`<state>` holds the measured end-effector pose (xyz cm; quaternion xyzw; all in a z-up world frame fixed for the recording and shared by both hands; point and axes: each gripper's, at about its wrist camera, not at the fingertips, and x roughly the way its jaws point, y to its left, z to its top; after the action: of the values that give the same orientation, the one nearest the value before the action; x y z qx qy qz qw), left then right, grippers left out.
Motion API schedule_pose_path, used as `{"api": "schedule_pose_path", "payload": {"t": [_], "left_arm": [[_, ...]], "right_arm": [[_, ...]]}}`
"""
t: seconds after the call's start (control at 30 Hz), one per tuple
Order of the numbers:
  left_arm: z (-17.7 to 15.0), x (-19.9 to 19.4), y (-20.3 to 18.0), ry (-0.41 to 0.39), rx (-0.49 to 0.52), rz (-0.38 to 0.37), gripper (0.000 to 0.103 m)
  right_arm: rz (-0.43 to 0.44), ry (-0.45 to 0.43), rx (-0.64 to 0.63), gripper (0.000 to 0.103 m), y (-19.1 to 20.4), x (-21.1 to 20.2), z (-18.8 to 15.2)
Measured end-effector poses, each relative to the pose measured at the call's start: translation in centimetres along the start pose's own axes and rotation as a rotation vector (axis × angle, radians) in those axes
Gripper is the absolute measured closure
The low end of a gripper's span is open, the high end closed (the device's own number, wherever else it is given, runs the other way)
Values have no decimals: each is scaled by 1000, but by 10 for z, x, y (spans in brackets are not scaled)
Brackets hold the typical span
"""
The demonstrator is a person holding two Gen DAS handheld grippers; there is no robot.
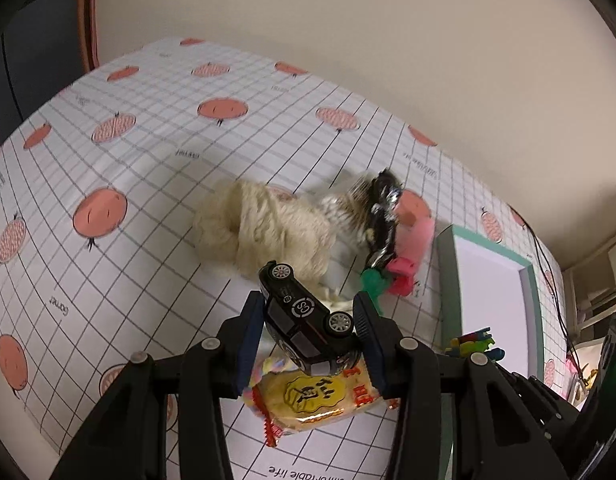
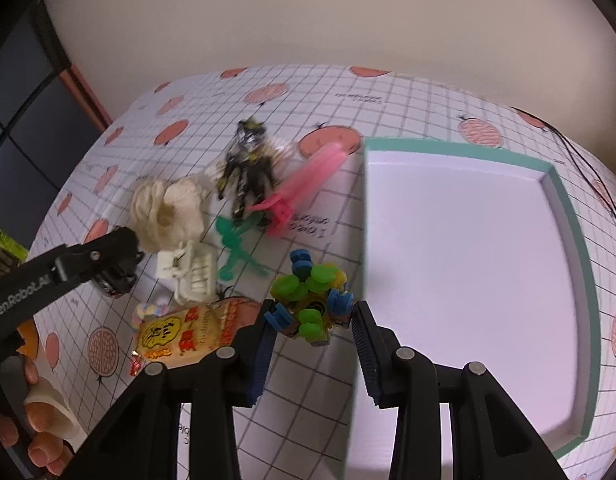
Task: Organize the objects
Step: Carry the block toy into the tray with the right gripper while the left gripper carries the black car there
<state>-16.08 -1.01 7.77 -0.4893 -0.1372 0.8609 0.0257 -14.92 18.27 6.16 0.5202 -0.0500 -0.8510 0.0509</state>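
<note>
Left gripper [image 1: 308, 330] clamped on black toy car [image 1: 304, 320], right gripper [image 2: 311, 328] agape around connector-block cluster [image 2: 311, 300], presumably both bound for teal-rimmed tray [image 2: 563, 184] alongside.

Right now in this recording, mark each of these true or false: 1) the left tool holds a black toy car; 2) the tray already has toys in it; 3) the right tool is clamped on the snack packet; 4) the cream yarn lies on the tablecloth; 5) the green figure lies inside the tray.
1) True: the left tool is shut on the black toy car, lifted above the snack packet.
2) False: the tray shows only its bare white floor.
3) False: the right tool is open, with the blue and green block cluster between its fingers.
4) True: the cream yarn lies on the tablecloth.
5) False: the green figure lies on the tablecloth, left of the tray.
</note>
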Motion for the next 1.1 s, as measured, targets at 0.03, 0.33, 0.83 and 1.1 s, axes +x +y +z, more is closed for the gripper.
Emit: {"api": "schedule_pose_path", "payload": {"t": [0.03, 0.33, 0.83, 1.1], "left_arm": [[0, -2, -2, -10, 8, -4, 56], [-4, -3, -47, -32, 100, -63, 56], [-25, 15, -141, -17, 285, -123, 59], [-29, 31, -168, -15, 354, -141, 67]], "right_arm": [[-5, -6, 6, 62, -5, -2, 0], [-57, -37, 104, 62, -53, -12, -2], [-150, -66, 293, 62, -154, -26, -21], [-171, -103, 321, 62, -175, -30, -23]]}}
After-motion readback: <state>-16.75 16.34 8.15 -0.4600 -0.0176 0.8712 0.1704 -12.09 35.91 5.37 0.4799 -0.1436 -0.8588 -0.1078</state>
